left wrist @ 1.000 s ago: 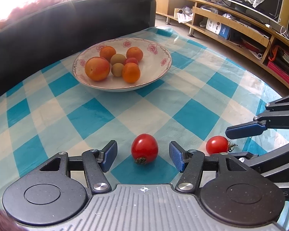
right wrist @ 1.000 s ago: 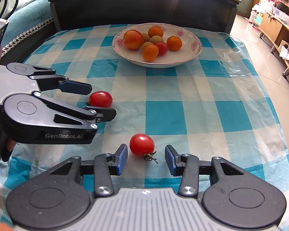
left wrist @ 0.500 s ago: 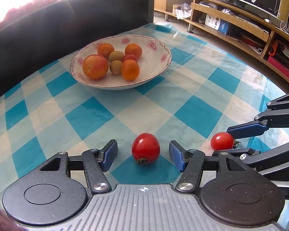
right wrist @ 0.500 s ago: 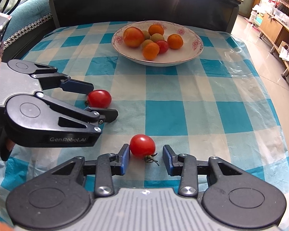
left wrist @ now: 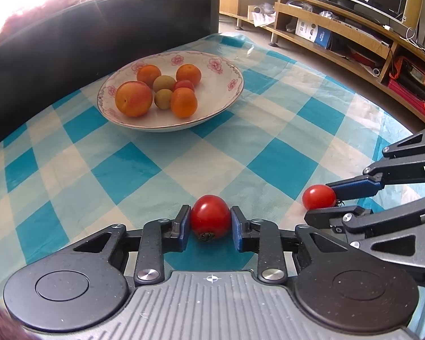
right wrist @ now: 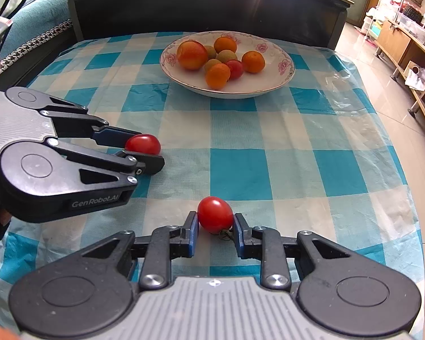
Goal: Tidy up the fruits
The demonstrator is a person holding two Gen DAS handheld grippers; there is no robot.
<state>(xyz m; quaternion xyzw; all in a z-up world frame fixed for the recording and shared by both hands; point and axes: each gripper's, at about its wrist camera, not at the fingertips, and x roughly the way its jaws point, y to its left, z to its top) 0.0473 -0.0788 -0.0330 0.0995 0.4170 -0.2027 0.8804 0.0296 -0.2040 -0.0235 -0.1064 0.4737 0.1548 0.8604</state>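
Left tongs (left wrist: 210, 223) and right tongs (right wrist: 215, 226), each just clamped on one tomato (near counter (right wrist: 240, 170)), fruit bowl (right wrist: 286, 68) far.

"GenRobot.AI" — on the left hand-held gripper (right wrist: 144, 154)

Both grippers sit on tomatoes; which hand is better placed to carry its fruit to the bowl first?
Slightly the left. Both jaws have just been closing: the left gripper squeezes its tomato and the right gripper squeezes its tomato, but the left looks somewhat nearer the bowl. It is a close call.
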